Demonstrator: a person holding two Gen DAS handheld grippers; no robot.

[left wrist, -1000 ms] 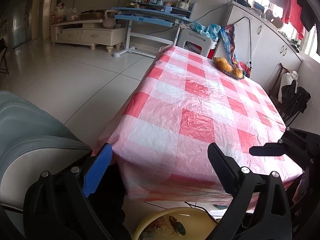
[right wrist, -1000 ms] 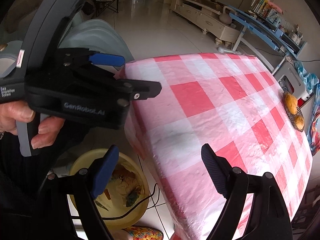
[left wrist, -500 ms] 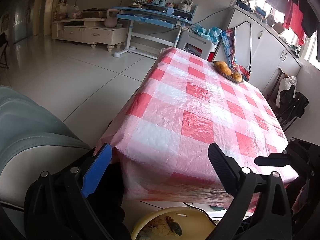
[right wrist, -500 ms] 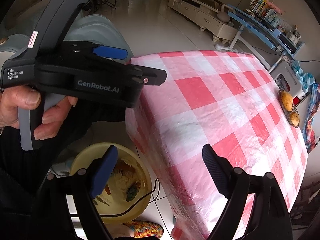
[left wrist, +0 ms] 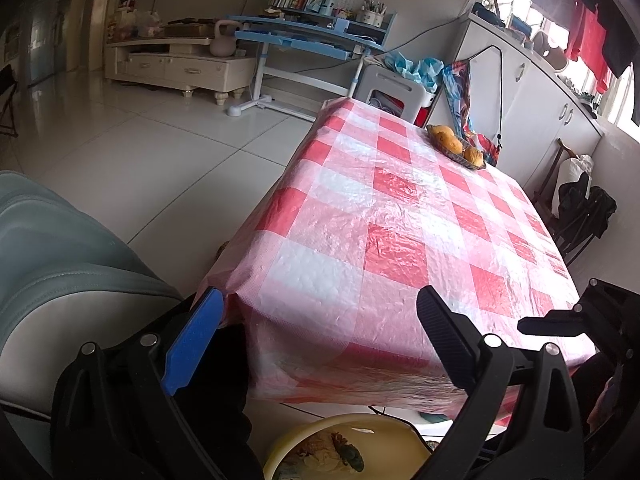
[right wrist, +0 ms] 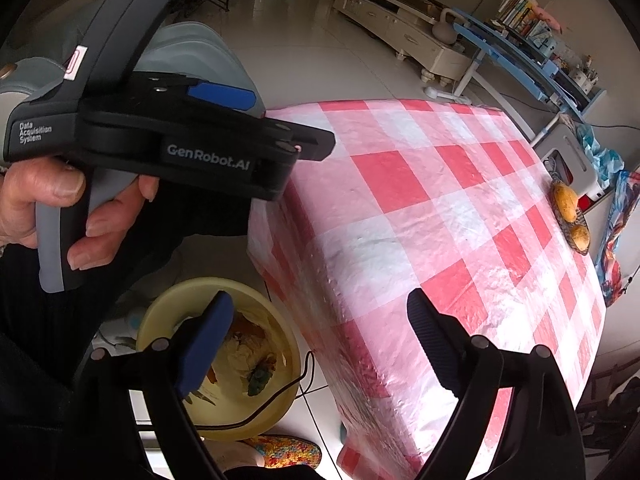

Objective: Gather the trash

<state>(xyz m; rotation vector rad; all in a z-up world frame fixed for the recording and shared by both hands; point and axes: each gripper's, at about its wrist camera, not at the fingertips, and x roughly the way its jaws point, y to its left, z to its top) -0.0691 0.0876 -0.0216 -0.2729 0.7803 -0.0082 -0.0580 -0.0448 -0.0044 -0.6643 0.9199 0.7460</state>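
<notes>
Right tongs (right wrist: 316, 344) spreading wider, nothing between, above yellow bin (right wrist: 160, 312) holding trash (right wrist: 244, 356). Left tongs (left wrist: 316, 324) spread, empty, unmoved. Checked worktop (left wrist: 400, 240) looks cleared since last second; collecting likely finished.

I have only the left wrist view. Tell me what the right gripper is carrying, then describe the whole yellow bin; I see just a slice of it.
Observer: Nothing. The right gripper is open, with no trash between its fingers.
Operator: Now the bin.
Observer: The yellow bin stands on the floor beside the near corner of the table, with scraps lying inside.
Operator: Report anything in the way of it.
Observer: A black cable lies across its rim on the table side.
</notes>
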